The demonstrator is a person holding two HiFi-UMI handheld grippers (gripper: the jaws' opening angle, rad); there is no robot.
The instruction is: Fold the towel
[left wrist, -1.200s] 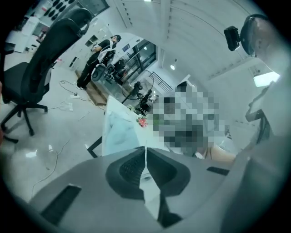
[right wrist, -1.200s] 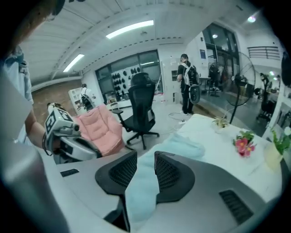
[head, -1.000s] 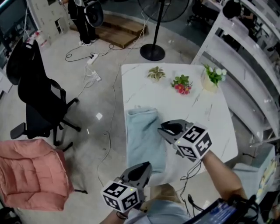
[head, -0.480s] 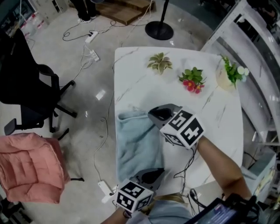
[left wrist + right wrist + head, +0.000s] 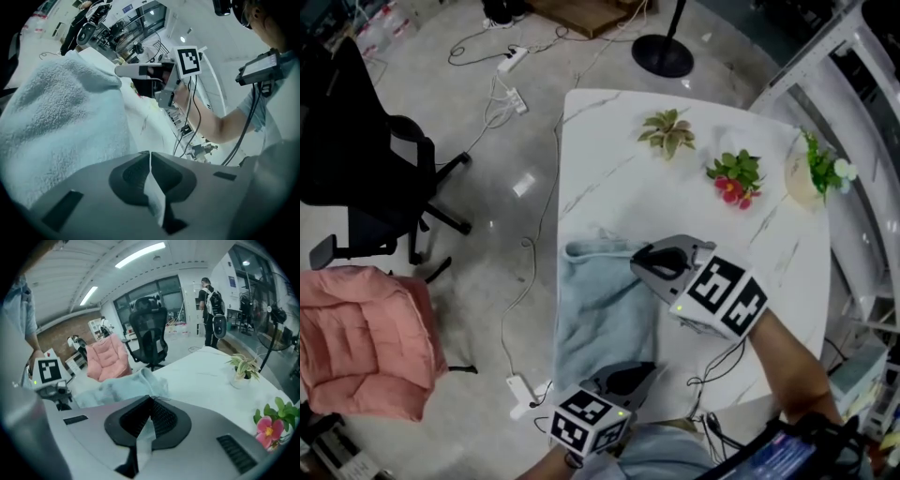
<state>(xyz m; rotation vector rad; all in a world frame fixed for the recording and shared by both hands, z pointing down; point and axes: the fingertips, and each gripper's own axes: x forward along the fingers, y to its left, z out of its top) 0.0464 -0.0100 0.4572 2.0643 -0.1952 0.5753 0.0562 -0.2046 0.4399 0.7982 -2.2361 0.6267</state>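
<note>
Two grippers, both clamped onto the same pale blue terry towel [image 5: 600, 323]. It's lying rumpled along the left side of the white marble-look table [image 5: 675, 202] in the head view, with its lower end running down to the near table edge.

The left gripper [image 5: 643, 369] sits at bottom centre of the head view, at the towel's near end. Its own view shows the jaws squeezed together with a thin strip of blue cloth pinched in the seam between them. The towel bulks up as a fluffy heap on the left of that view.

The right gripper [image 5: 636, 262] is mid-frame, on the towel's upper right corner. Its view has the ribbed pads closed too, with a fold of the cloth caught between them and trailing toward the camera.

Other stuff around: small potted plants [image 5: 668, 133] across the upper right of the table, a black office chair [image 5: 356, 141] upper left and a pink cushioned seat [image 5: 361, 342] lower left.
</note>
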